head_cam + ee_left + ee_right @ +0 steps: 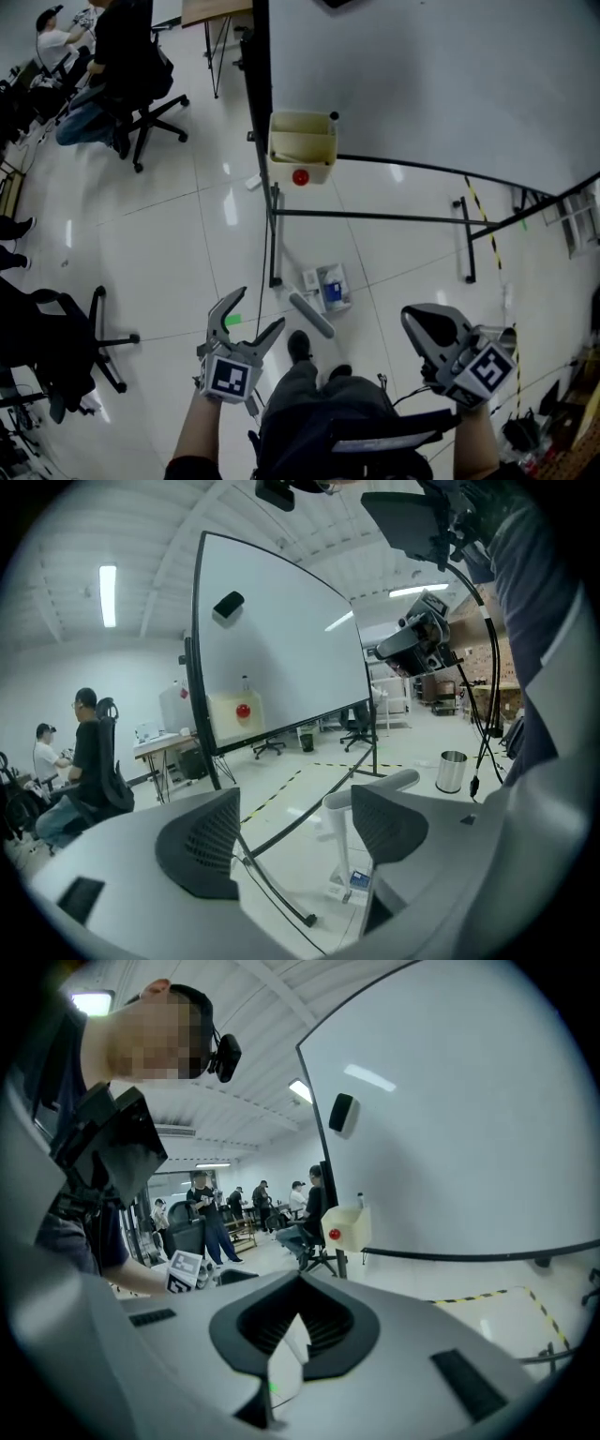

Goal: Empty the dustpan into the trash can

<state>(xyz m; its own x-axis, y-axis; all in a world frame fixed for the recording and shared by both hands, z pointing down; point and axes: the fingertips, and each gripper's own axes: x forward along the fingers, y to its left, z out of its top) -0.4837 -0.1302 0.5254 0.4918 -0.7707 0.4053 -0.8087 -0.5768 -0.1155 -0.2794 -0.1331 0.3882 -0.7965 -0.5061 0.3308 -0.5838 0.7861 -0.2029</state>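
A white dustpan (330, 286) with blue and white litter in it rests on the floor by the whiteboard stand, its grey handle (311, 314) pointing toward my feet. In the left gripper view the dustpan (349, 883) stands just ahead with its handle (339, 836) upright between the jaws but farther off. My left gripper (255, 314) (295, 834) is open and holds nothing, left of the handle. My right gripper (413, 319) (298, 1309) is shut and empty, off to the right. A silver trash can (451, 772) stands farther right on the floor.
The whiteboard (422, 75) on a black wheeled stand (274, 244) carries a cream box with a red knob (302, 148). Office chairs (89, 337) and seated people (103, 75) are on the left. Yellow-black floor tape (483, 225) and cables lie at right.
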